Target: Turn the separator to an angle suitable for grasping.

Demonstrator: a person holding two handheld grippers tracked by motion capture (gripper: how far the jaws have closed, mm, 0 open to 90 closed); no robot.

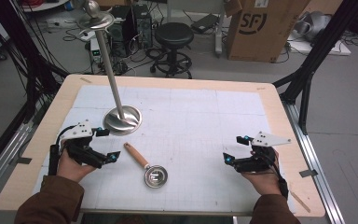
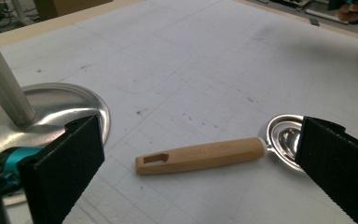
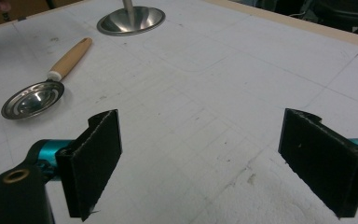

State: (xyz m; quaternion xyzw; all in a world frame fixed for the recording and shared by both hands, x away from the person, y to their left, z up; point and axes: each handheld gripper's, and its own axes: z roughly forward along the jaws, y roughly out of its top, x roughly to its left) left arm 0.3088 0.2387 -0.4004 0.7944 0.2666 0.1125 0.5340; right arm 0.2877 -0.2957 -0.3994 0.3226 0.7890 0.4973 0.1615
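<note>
Left gripper (image 1: pixel 108 143): wide open and holding nothing, parked at the near left of the surface (image 1: pixel 205 112), just beside the stand's base; in its own view the 2 black jaws stand far apart with the scoop's handle lying between them.
Right gripper (image 1: pixel 233 148): also spread wide, nothing in it, sitting low at the near right and well apart from the scoop; its own view shows bare gridded mat between the jaws.
Scoop (image 1: pixel 145 166): flat on the surface, near the front, between the 2 grippers but closer to the left one; nobody is touching it.
Scoop handle (image 2: pixel 200 155): pale wood with a slot cut in its far end, pointing up toward the stand.
Scoop bowl (image 3: pixel 32 99): shiny metal, open side up, at the end nearer the person.
Stand (image 1: pixel 122 119): round metal base on the left half of the surface, just beyond the scoop's handle and not touching it, with a slim pole leaning up and away to the left.
Hands: 1 on each gripper, brown sleeves coming in from the front edge.
</note>
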